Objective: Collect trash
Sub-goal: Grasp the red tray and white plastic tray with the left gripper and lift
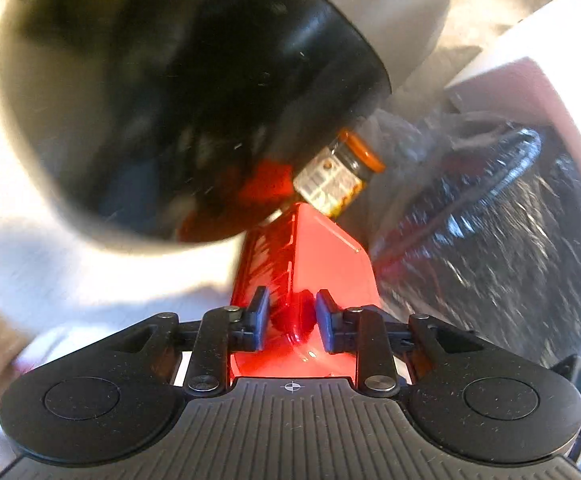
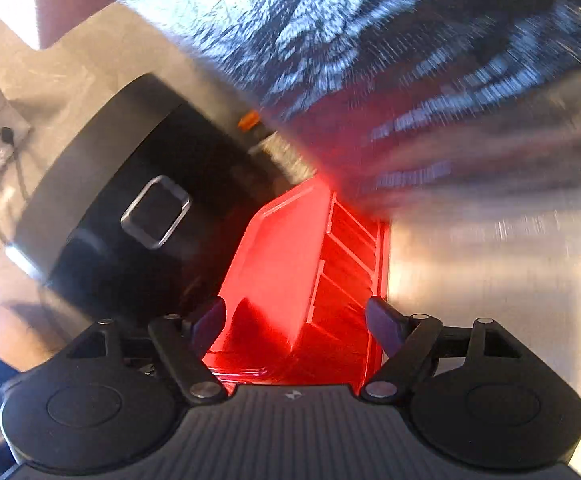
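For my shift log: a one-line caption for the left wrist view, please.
Left claw open around the handle of a red dustpan, beside a black bin, a small orange-capped bottle and a crinkled plastic bag.

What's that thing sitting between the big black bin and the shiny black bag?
A small jar with an orange lid, above the red dustpan; clearest in the left wrist view.

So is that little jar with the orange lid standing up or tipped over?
Tipped. The jar lies at a slant beside the black bin, its orange lid pointing up and to the right, its label sideways.
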A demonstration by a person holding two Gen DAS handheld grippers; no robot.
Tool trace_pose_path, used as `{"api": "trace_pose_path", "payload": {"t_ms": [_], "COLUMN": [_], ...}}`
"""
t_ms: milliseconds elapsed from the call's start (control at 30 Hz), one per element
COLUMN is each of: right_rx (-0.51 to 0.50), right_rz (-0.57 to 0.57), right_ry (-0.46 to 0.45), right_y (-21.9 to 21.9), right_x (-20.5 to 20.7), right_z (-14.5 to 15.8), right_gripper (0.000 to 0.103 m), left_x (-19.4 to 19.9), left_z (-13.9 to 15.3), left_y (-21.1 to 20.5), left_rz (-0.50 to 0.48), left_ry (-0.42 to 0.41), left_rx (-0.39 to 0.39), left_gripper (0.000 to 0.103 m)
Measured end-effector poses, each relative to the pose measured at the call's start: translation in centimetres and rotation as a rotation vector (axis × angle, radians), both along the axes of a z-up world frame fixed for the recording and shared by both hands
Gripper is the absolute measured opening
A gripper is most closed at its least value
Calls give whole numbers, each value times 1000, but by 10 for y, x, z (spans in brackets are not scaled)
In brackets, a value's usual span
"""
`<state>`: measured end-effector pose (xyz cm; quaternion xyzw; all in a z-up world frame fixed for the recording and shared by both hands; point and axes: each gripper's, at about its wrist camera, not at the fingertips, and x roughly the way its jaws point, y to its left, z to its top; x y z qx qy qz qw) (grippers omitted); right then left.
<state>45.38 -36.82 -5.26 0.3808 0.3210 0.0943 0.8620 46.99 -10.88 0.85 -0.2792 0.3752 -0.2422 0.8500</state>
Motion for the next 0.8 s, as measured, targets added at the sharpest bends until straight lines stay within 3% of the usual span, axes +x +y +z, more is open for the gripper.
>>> {"api": "trace_pose_path", "payload": {"t_ms": [133, 267, 400, 467, 567, 667, 800], "right_rx": [25, 65, 84, 77, 109, 221, 413], "right_rz": [128, 260, 341, 303, 209, 154, 159], "right_ry": [12, -5, -39, -51, -54, -32, 49], "right_y": [10, 22, 24, 20, 11, 0, 1], "right_x": [-49, -122, -180, -196, -202, -202, -187], "right_z": [8, 19, 26, 25, 16, -4, -45], "right_gripper": [81, 84, 84, 85, 95, 99, 99], "left_x": [-52, -128, -177, -187, -193, -197, -195], "left_z": [16, 35, 33, 32, 37, 41, 28], "left_y": [30, 60, 80, 86, 93, 95, 83], "left_rz": [-51, -104, -111, -83, -48, -41, -64], "left_ry": [12, -1, 36, 22, -18, -48, 5], "left_rx": [-53, -67, 3, 38, 18, 21, 48], "left_gripper": [30, 31, 26, 26, 26, 26, 27]}}
